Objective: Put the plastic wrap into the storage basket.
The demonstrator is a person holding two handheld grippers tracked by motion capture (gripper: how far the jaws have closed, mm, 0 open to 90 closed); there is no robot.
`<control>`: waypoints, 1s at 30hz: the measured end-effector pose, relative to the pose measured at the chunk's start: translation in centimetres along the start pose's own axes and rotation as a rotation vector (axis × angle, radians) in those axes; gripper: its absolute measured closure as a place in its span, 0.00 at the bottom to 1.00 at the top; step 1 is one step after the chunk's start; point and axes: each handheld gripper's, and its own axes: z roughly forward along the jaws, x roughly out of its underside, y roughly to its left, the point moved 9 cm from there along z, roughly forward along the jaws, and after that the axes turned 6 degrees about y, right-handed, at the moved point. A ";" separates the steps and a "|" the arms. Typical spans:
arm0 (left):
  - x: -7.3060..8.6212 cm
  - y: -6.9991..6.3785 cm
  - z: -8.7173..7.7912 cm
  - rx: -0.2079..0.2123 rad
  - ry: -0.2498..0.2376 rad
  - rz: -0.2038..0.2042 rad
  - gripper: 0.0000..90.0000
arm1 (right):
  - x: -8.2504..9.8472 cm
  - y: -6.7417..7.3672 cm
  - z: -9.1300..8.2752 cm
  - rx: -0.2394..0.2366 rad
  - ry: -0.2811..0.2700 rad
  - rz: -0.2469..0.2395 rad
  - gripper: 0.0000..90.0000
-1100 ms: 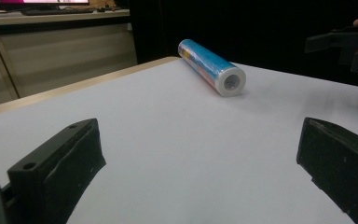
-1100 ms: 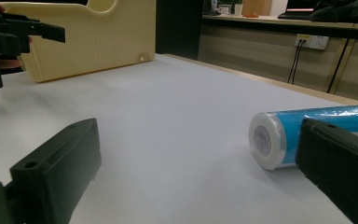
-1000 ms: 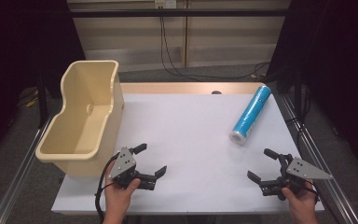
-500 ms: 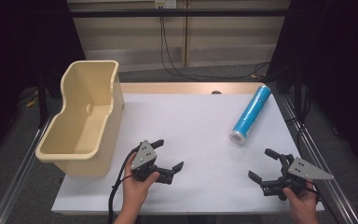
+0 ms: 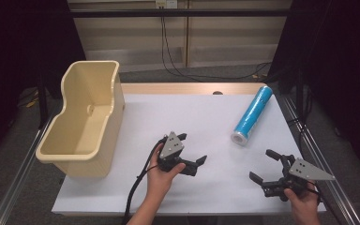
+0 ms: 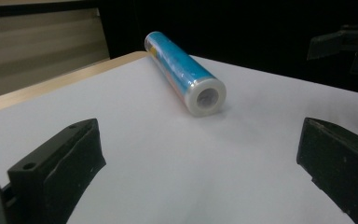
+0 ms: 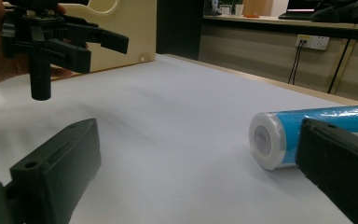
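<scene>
At 2 o'clock on the white bench [image 5: 206,117], blue wrapped roll [image 5: 252,115] lies on its side, white end cap facing 7 o'clock. Left claw [image 5: 191,151] spread wide, empty, mid-bench, aimed at the roll, well apart from it. Right claw [image 5: 265,165] at 5 o'clock, also spread wide, holding nothing. Cream plastic bin [image 5: 83,123] at 9 o'clock, overhanging the bench edge.

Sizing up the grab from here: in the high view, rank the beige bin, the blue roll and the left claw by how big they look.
1. Beige bin: clearly the largest.
2. Blue roll: long and slim.
3. Left claw: looks close to the roll in length. It is held above the table, nearer the camera, so ranks 2 and 3 are unsure.
</scene>
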 end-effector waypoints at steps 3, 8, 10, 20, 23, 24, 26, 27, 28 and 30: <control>-0.6 -0.3 1.2 -0.005 0.008 0.006 0.00 | 0.0 0.0 0.0 0.001 -0.001 0.001 0.00; -1.1 -0.8 3.1 -0.006 0.023 -0.005 0.00 | 0.0 -0.1 0.0 -0.001 0.000 0.000 0.00; -1.3 -0.9 3.8 -0.010 0.031 0.005 0.00 | 0.0 -0.1 0.0 -0.002 0.001 -0.001 0.00; -2.1 -2.2 7.8 0.015 0.042 0.011 0.00 | 0.0 -0.1 0.0 -0.002 0.001 -0.002 0.00; -2.2 -2.3 8.5 0.012 0.055 0.010 0.00 | 0.1 -0.1 0.0 0.001 0.004 -0.004 0.00; -2.2 -2.3 8.9 0.013 0.062 0.003 0.00 | 0.1 -0.1 -0.1 0.002 0.005 -0.004 0.00; -2.3 -2.4 9.6 0.009 0.075 -0.016 0.00 | 0.1 -0.1 -0.1 0.001 0.005 -0.004 0.00; -2.3 -2.3 10.2 -0.001 0.090 -0.020 0.00 | 0.1 -0.2 -0.1 0.000 0.004 -0.003 0.00; -2.3 -2.3 10.5 -0.007 0.101 -0.022 0.00 | 0.1 -0.2 -0.1 0.001 0.004 -0.003 0.00; -2.5 -2.2 11.1 -0.020 0.110 -0.033 0.00 | 0.1 -0.2 -0.1 0.002 0.004 -0.003 0.00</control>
